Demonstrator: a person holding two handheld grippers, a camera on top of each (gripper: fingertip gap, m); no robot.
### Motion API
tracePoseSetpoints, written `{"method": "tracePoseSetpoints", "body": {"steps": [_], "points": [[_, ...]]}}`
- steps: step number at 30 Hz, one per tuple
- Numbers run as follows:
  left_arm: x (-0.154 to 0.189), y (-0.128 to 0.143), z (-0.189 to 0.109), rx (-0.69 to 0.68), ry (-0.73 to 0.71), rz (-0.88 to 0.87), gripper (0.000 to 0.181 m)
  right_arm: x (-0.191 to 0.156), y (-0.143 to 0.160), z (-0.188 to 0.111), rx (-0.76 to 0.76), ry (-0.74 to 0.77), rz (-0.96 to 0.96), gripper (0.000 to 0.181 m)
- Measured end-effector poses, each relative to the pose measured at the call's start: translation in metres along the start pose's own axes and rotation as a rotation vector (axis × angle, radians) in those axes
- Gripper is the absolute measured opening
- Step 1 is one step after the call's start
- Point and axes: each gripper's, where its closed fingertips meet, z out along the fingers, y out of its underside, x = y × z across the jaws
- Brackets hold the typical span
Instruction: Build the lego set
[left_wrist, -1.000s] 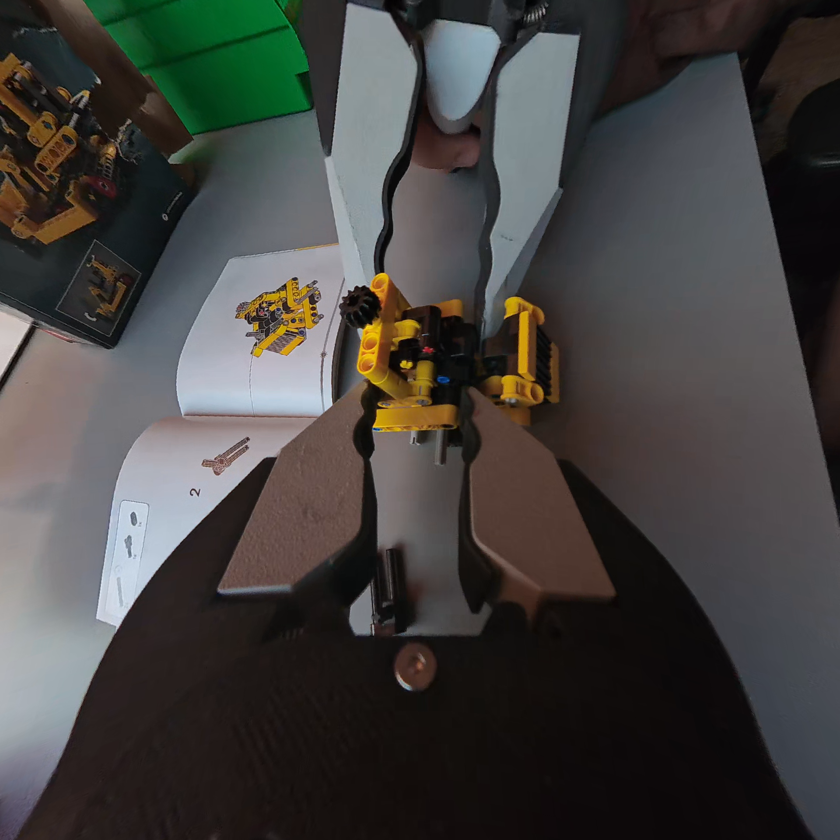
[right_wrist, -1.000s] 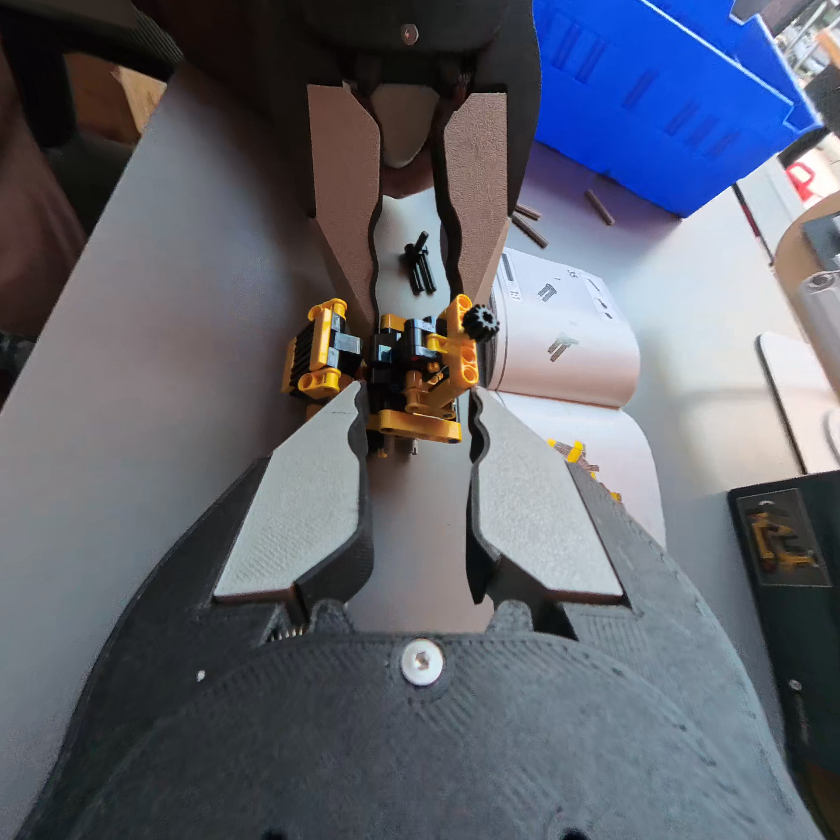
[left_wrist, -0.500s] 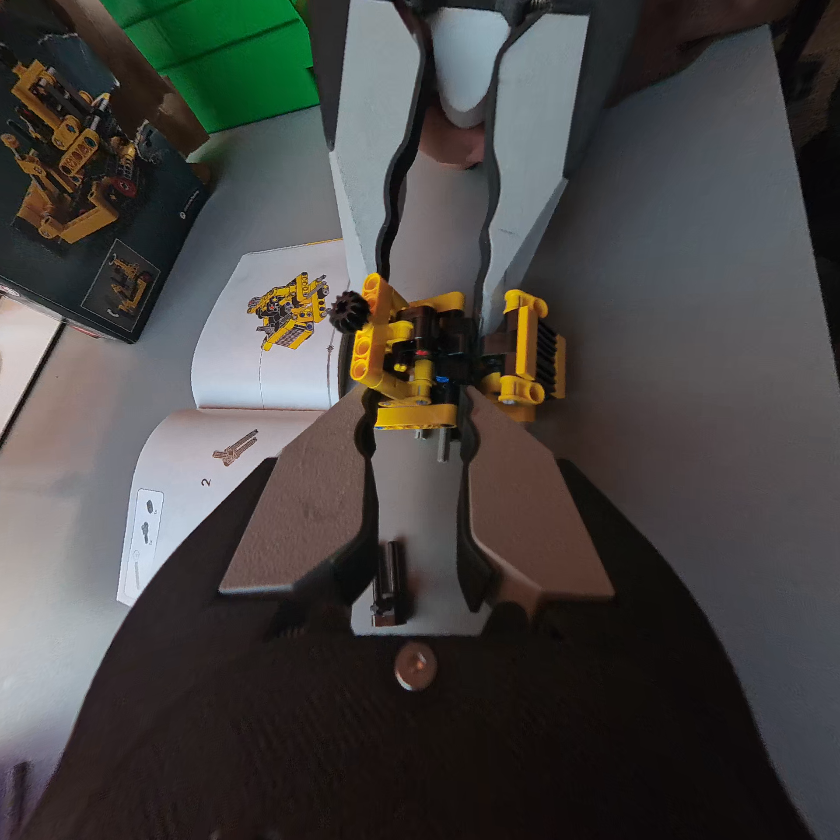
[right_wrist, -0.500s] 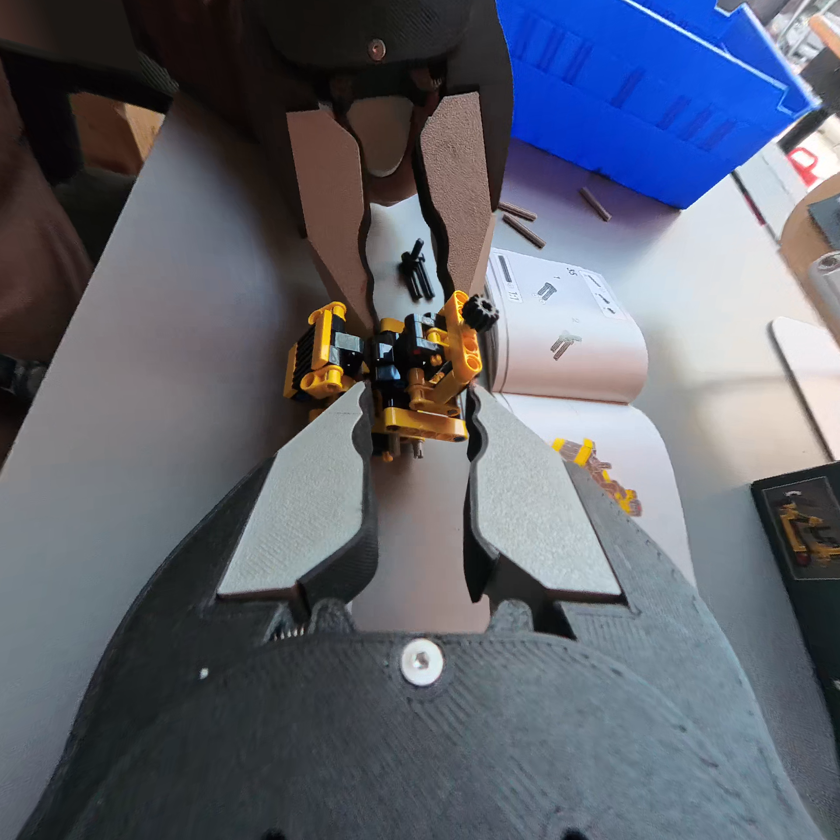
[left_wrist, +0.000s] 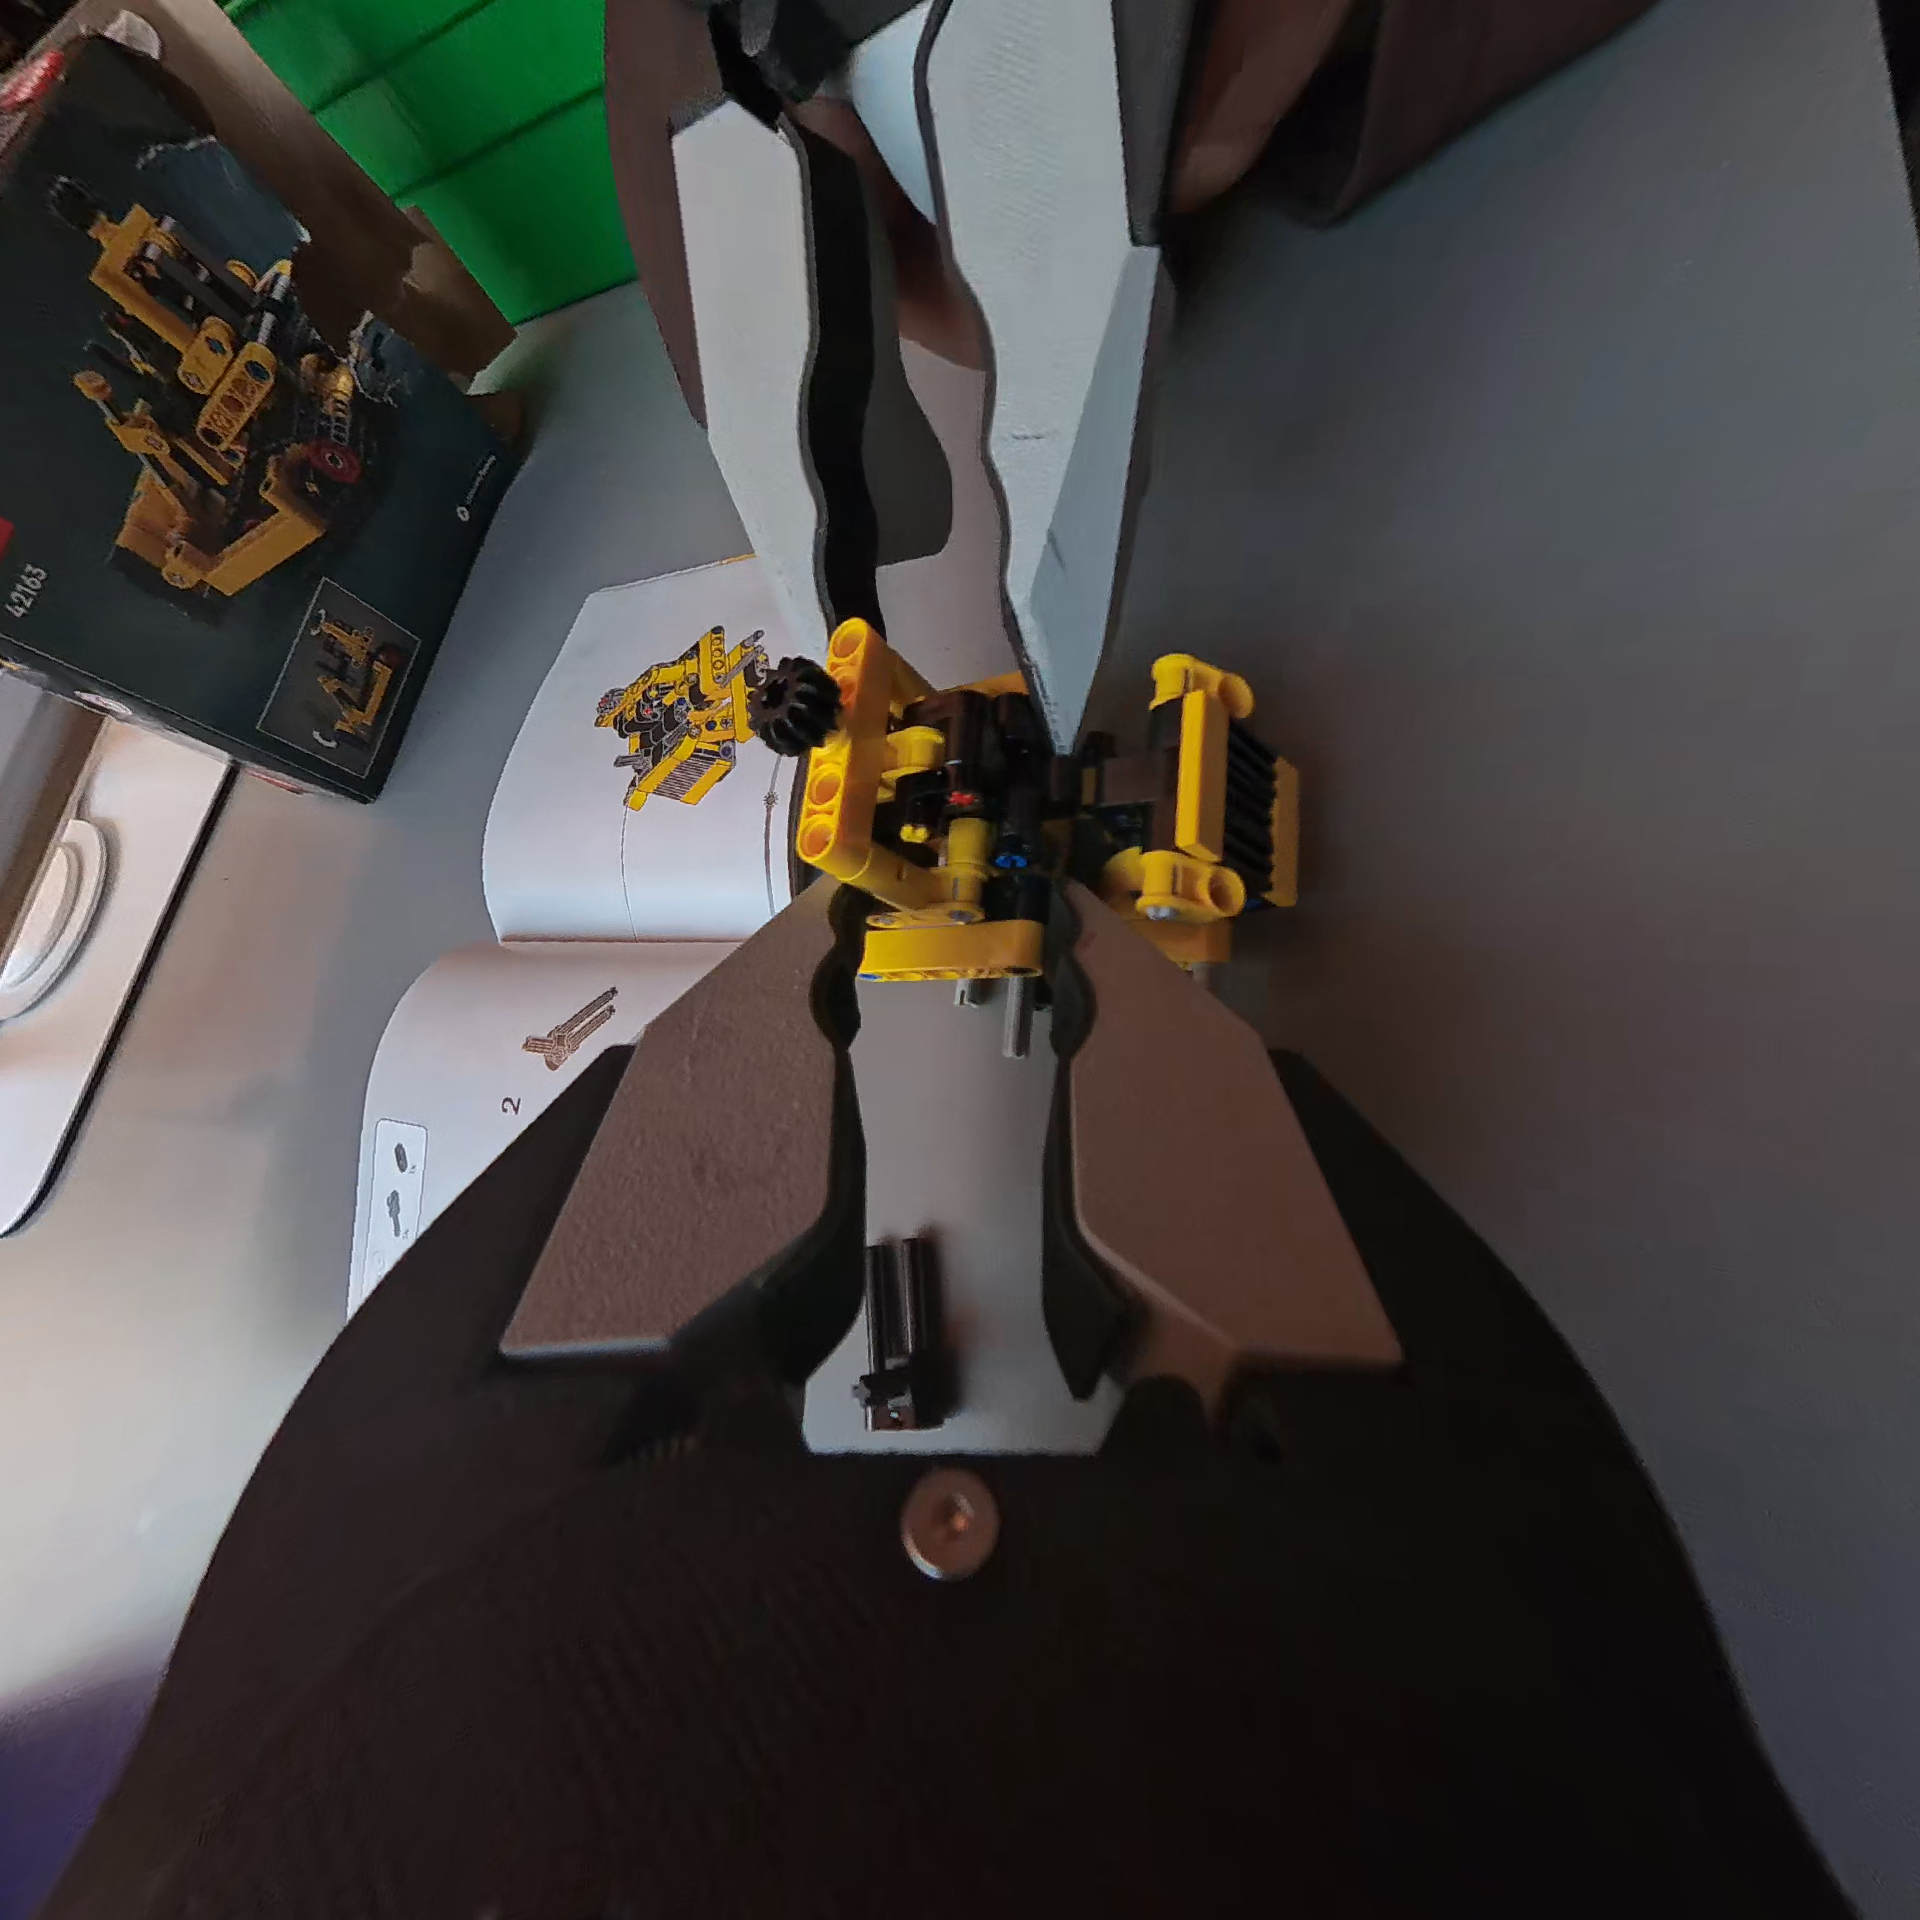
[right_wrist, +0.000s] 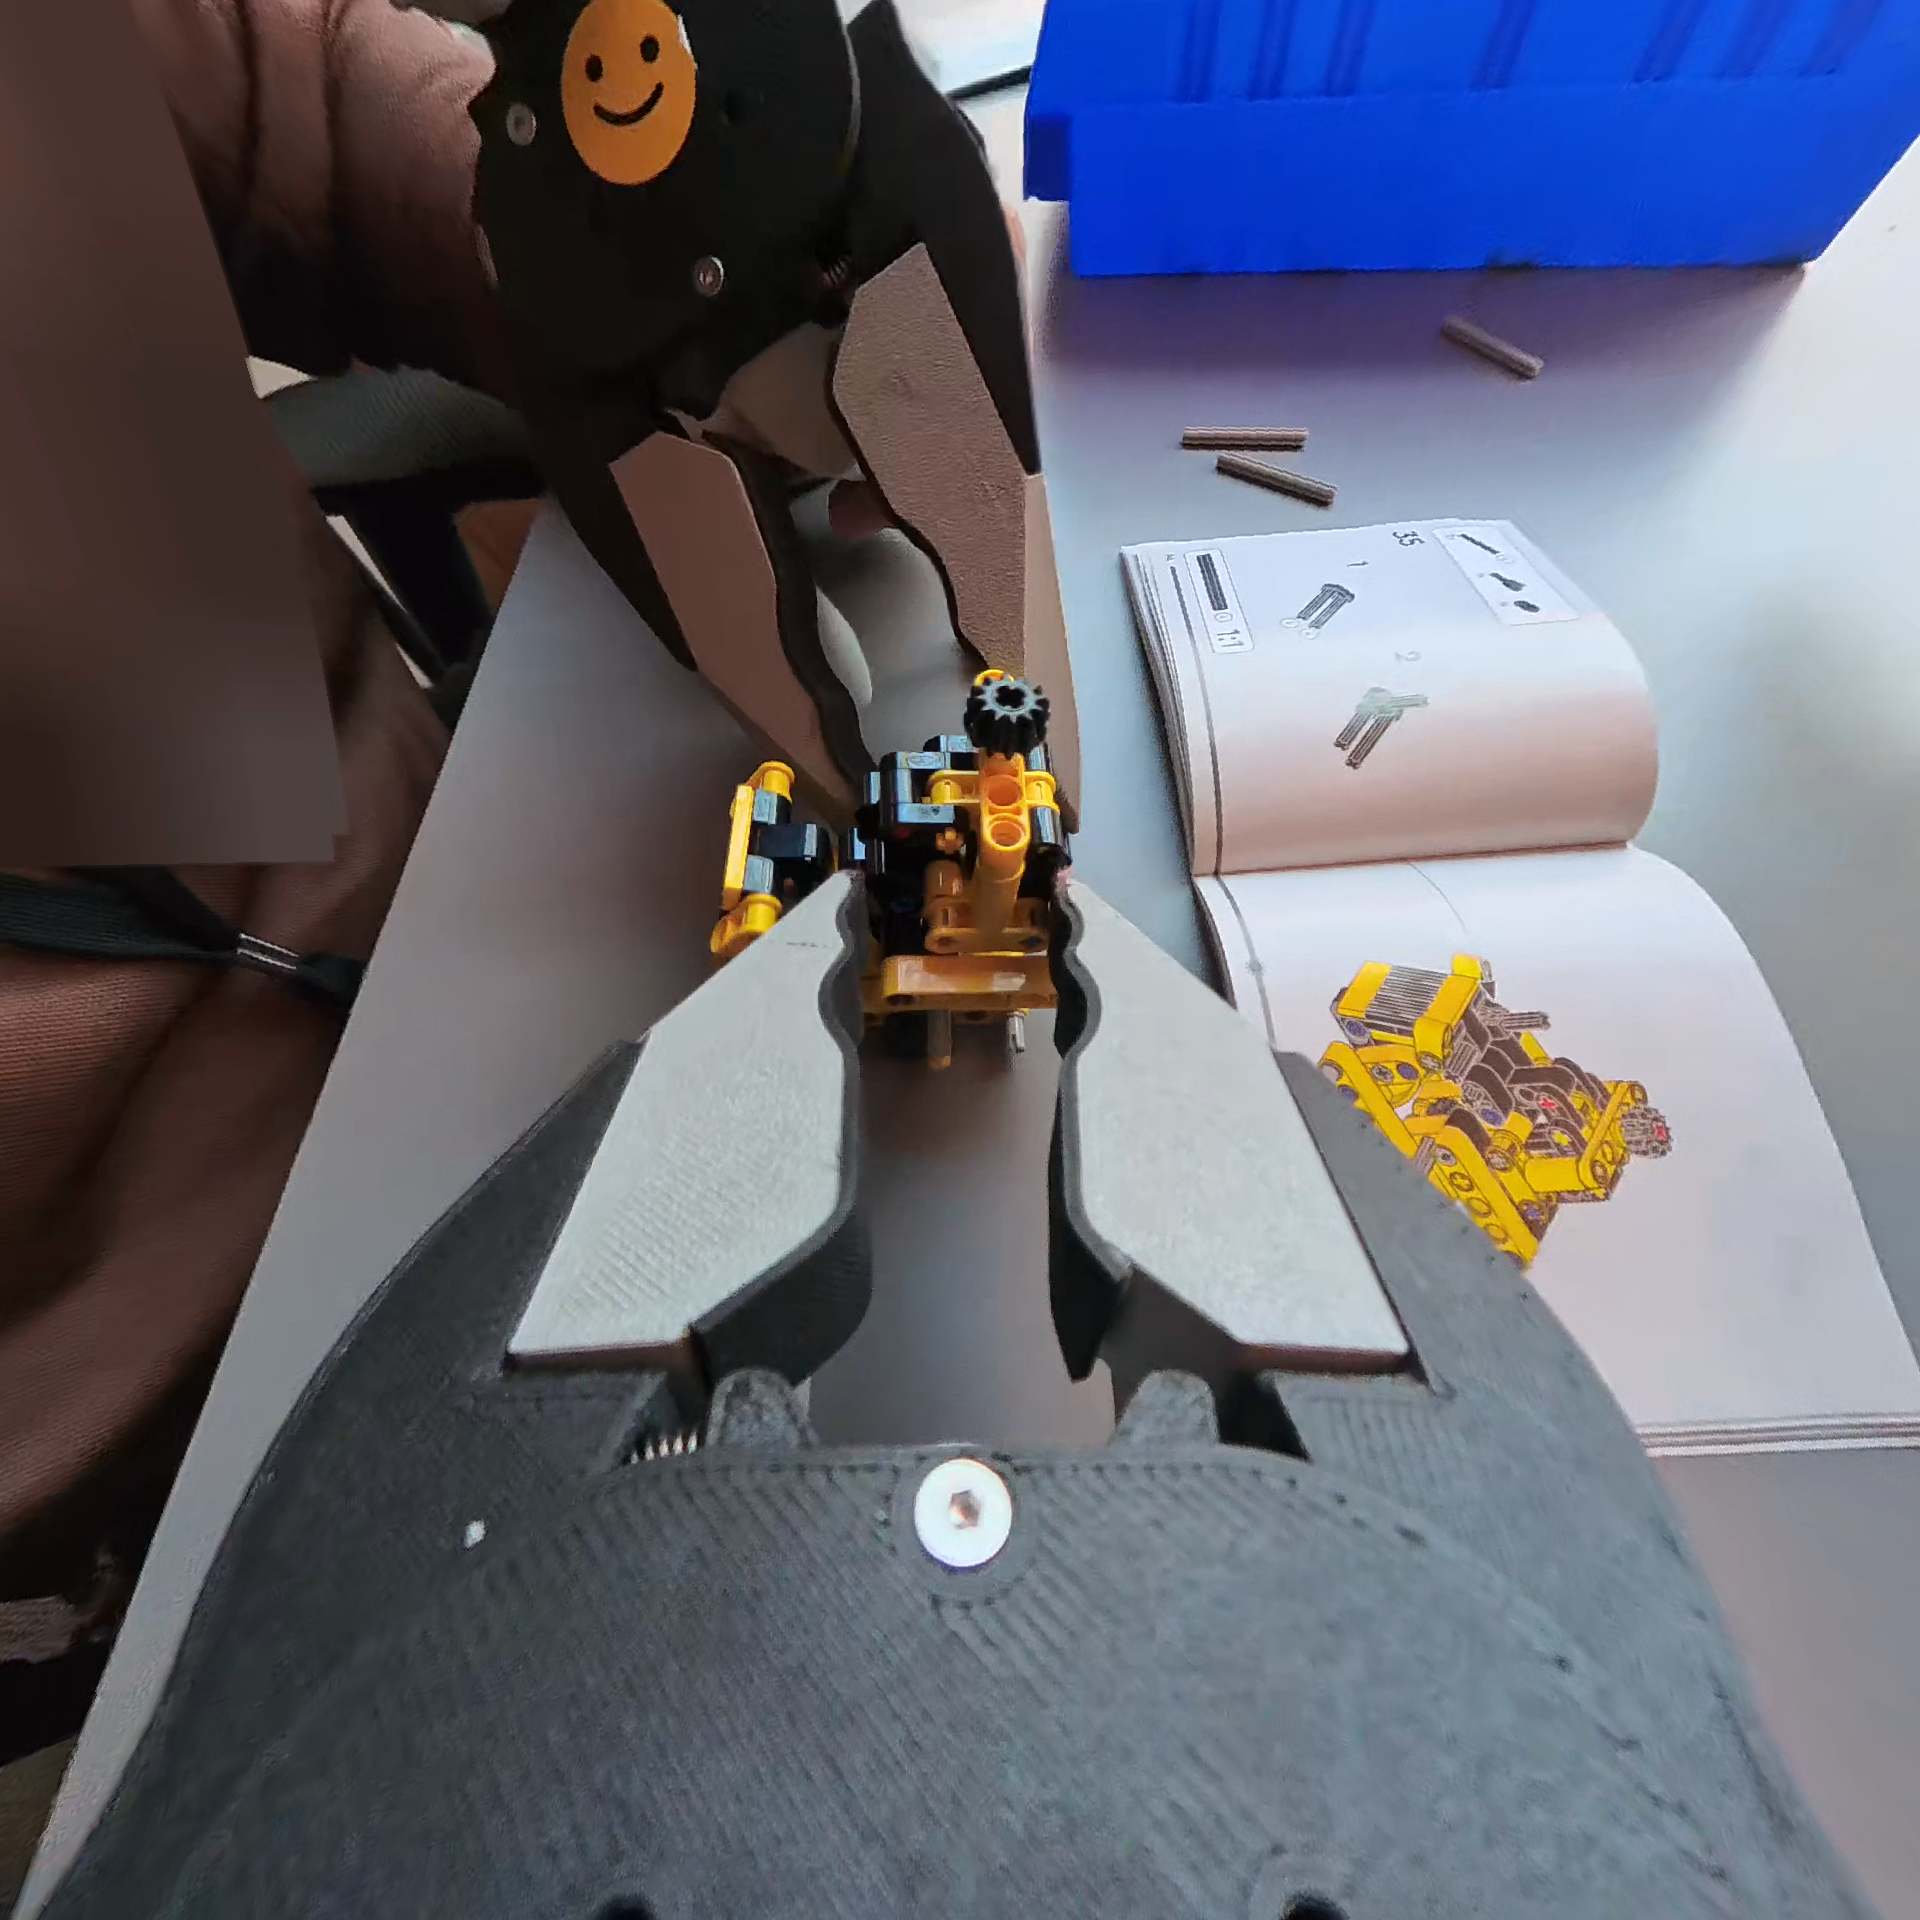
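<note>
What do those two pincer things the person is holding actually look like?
Each tool is a wide black textured plastic body, rounded like a fan, with a silver screw near the front. Two flat grey wedge-shaped fingers with wavy black inner edges stick out of it. The left tool, seen from the right wrist view, carries a round orange smiley sticker. The person wears a brown sleeve.

Glossy plastic model (left_wrist: 997, 821), matt table (left_wrist: 1558, 727)

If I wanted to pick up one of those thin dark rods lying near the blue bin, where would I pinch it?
Probably at the middle of the rod, coming straight down from above, gripper fingers either side of its width. It lies flat on the table, long and thin, so a centred pinch should keep it level.
</note>
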Motion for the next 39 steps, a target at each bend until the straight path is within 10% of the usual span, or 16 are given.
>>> {"method": "tracePoseSetpoints", "body": {"steps": [39], "points": [[-0.002,0.001,0.001,-0.006,-0.031,0.012,0.033,-0.011,-0.001,-0.005,-0.118,0.404,-0.804,0.003]]}}
